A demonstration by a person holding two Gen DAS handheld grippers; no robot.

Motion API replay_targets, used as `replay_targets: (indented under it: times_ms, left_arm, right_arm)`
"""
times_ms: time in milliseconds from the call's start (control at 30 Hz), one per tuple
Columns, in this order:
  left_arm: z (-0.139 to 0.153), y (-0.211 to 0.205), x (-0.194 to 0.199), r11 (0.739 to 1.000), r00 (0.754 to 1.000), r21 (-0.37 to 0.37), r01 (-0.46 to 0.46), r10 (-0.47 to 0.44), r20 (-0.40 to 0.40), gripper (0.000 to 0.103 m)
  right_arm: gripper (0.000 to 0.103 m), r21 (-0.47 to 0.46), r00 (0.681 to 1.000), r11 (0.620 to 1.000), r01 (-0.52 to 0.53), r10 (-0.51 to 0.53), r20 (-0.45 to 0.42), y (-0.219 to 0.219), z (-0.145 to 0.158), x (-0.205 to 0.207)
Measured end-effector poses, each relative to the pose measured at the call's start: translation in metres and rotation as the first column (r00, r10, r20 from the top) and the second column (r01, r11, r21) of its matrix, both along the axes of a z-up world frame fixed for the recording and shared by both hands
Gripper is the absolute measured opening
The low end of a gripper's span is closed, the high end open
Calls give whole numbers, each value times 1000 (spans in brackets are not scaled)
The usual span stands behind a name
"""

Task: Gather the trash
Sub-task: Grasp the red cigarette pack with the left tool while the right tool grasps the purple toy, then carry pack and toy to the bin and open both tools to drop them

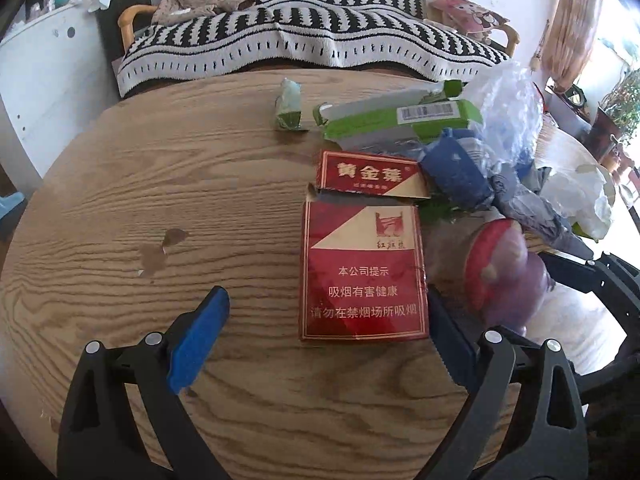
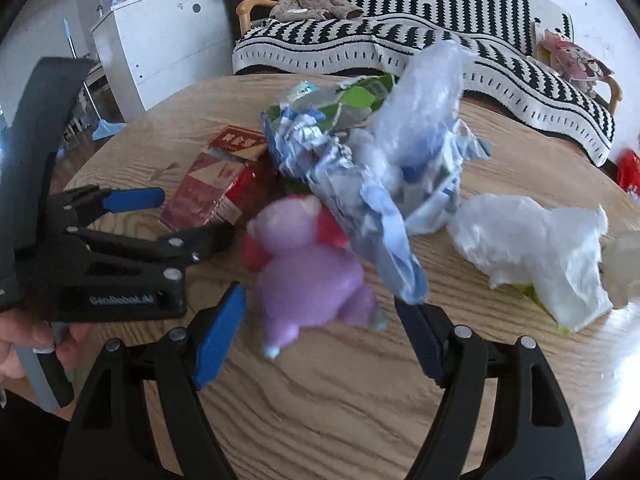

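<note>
A red cigarette pack (image 1: 362, 272) lies with its lid open on the round wooden table (image 1: 160, 184), between the fingers of my open left gripper (image 1: 320, 344). The pack shows in the right wrist view (image 2: 212, 188) too, with the left gripper (image 2: 176, 216) around it. A purple and red toy (image 2: 308, 264) lies between the fingers of my open right gripper (image 2: 320, 340); it is blurred. Behind it sits a heap of crumpled blue and white wrappers (image 2: 372, 184), a green box (image 1: 400, 120) and clear plastic (image 1: 508, 112). A white plastic bag (image 2: 536, 252) lies to the right.
A small green scrap (image 1: 289, 108) lies alone at the table's far side. A sofa with a black and white striped cover (image 1: 300, 36) stands behind the table. A white cabinet (image 2: 160, 48) stands at the left. My hand (image 2: 24, 344) holds the left gripper's handle.
</note>
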State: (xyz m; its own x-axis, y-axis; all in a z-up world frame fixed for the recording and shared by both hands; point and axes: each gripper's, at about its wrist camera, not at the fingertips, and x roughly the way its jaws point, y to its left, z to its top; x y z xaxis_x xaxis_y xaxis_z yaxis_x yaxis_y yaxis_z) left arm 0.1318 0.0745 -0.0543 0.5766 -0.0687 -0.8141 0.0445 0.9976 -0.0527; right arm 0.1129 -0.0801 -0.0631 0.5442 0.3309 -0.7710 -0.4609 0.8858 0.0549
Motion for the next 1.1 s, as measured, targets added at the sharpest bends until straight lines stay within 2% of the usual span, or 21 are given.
replay_targets:
  times_ms: [33,67,133,167,200,300,467,700,933,1100]
  left_arm:
    - [-1,1,1,1000,1000,0,0,0,-2,92]
    - [-2,1,2,1000,1000,10,-2,2,6,92]
    - [-2,-1,2,999,1000,36,-3,2,21,83]
    - [0,-2,0,999,999,51,-7,5,32,66]
    - [1,-2,0,998,999,62,-6,4,36,59]
    - [7,1,-3,999,999,30,-10,9,42,58]
    - [28,-1,-15,998,996,56,-11,6,95,58]
    - [51,-13,-31,997,991,73,0,-10,135,58]
    - [76,-45,-49,997,981,65,46,-57,184,57]
    - [90,-93,-61,991,967,55,124,-133,218,57]
  right_arm:
    - [69,4,1000,1000,-2,2,-5,1,-1,2]
    - [58,3,1000,1000,-6,6,-13,2,-3,4]
    - [52,15,1000,1000,-16,16,-23,3,-5,6]
    - [48,17,1000,1000,-18,19,-23,3,-5,5]
    - [47,16,1000,1000,-21,22,-20,3,-3,3]
    - [44,38,999,999,-36,37,-28,1,0,-5]
    - [43,48,998,997,-64,64,-6,-9,15,-28]
    - [42,73,1000,997,-27,26,17,-44,34,-57]
    - [42,90,997,994,55,-60,53,-105,60,-85]
    - [42,89,984,984,155,-161,71,-167,74,-106]
